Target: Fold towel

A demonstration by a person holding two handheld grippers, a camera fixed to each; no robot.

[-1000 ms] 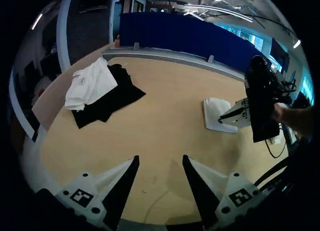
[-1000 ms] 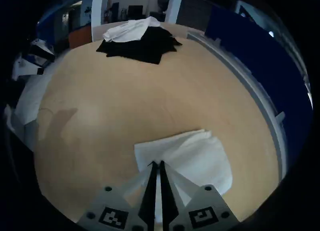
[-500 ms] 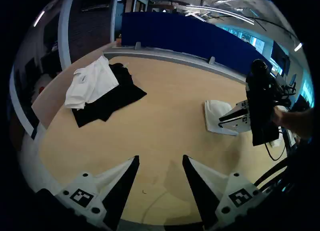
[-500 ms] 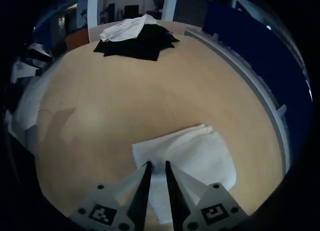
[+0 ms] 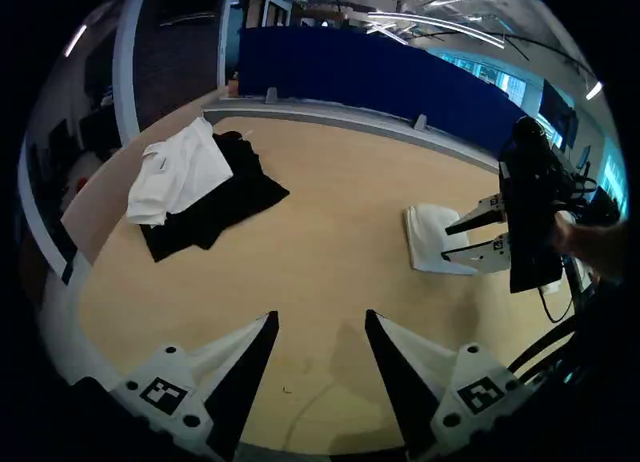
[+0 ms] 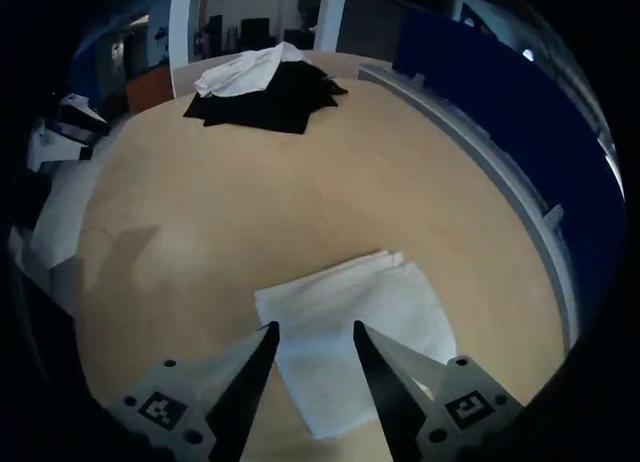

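On the table (image 6: 200, 214), the towel (image 6: 360, 302) lies just under the wide right gripper (image 6: 314, 328), well apart from the wide left gripper (image 5: 320, 316).

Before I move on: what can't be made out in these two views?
- Towel, right gripper view: near corners hidden behind the right gripper's fingers; layer count too blurred.
- Towel, left gripper view: one side covered by the right gripper.
- Black clothes, left gripper view: partly under the white garment.
- Whether the right gripper touches the towel: cannot tell in either view.
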